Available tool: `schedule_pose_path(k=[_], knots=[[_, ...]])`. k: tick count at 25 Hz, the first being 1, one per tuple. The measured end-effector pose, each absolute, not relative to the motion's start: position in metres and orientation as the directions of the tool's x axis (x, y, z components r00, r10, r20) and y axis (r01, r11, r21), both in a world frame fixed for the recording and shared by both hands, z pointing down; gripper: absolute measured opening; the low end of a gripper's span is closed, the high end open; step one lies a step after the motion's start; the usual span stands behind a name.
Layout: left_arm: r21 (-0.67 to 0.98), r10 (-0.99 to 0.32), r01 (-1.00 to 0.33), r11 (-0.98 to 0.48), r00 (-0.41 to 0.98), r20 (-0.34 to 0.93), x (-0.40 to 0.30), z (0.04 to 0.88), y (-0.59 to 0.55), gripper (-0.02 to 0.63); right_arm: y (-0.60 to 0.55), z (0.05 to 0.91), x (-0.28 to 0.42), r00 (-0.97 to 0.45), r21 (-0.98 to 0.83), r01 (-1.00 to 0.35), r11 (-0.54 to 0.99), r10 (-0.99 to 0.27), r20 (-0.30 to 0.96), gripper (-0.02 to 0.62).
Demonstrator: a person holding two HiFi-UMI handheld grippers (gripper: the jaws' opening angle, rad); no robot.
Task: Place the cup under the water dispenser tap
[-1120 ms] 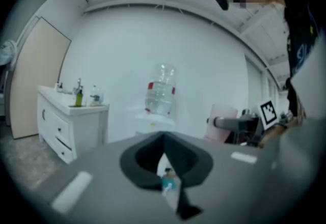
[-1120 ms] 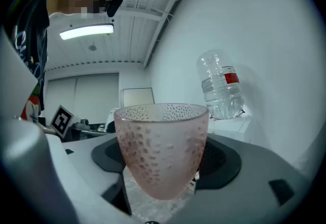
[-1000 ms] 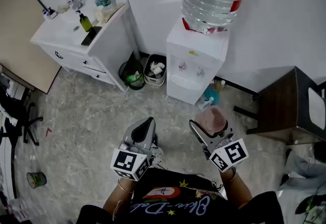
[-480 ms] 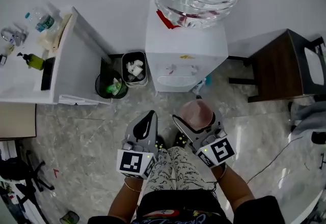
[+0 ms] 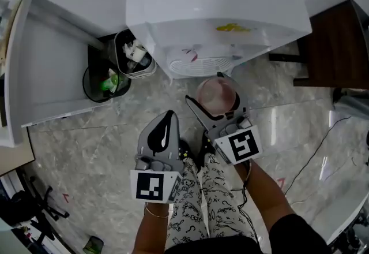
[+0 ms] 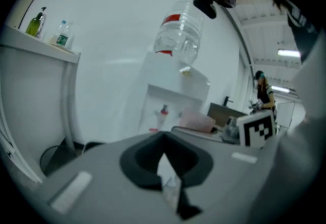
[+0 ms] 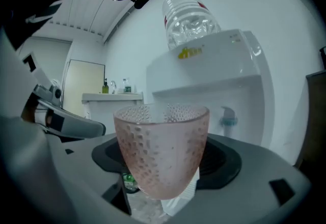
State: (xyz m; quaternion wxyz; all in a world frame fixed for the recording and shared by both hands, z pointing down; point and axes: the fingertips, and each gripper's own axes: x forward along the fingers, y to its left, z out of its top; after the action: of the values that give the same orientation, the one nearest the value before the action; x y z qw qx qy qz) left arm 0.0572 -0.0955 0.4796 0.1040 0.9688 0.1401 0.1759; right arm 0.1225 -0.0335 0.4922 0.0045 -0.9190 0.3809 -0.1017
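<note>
A pink dimpled cup (image 5: 215,92) stands upright in my right gripper (image 5: 217,101), whose jaws are shut on its sides. It hangs just in front of the white water dispenser (image 5: 219,16), close to the drip grille (image 5: 199,66) and below the red tap (image 5: 190,53). In the right gripper view the cup (image 7: 162,149) fills the middle, with the blue tap (image 7: 228,116) behind it to the right and the bottle (image 7: 188,17) on top. My left gripper (image 5: 167,117) is shut and empty, lower left of the cup. The left gripper view shows the cup (image 6: 197,122) at its right.
A small white bin (image 5: 134,53) and a black bin (image 5: 104,82) stand left of the dispenser, beside a white cabinet (image 5: 52,62). A dark wooden table (image 5: 340,45) is at the right. A cable (image 5: 314,154) lies on the marble floor. The person's legs are below the grippers.
The view has closed in on the dispenser. My right gripper has carried the cup forward until it is near the drip grille. The left gripper stays shut alongside.
</note>
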Motion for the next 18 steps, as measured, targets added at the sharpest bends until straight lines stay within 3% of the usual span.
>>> schedule_pose_path(k=[7,18], knots=[[0.315,0.289,0.182,-0.931,0.897,0.335,0.07,0.535,-0.116,-0.006,-0.051,0.571,0.157,0.723,-0.069,-0.659,-0.749,-0.656,0.217,0.39],[0.378,0.315,0.165,-0.911,0.871,0.378,0.062,0.565,-0.125,-0.006,-0.064,0.616,0.199,0.774,-0.102,-0.589,-0.802,-0.596,0.214,0.39]])
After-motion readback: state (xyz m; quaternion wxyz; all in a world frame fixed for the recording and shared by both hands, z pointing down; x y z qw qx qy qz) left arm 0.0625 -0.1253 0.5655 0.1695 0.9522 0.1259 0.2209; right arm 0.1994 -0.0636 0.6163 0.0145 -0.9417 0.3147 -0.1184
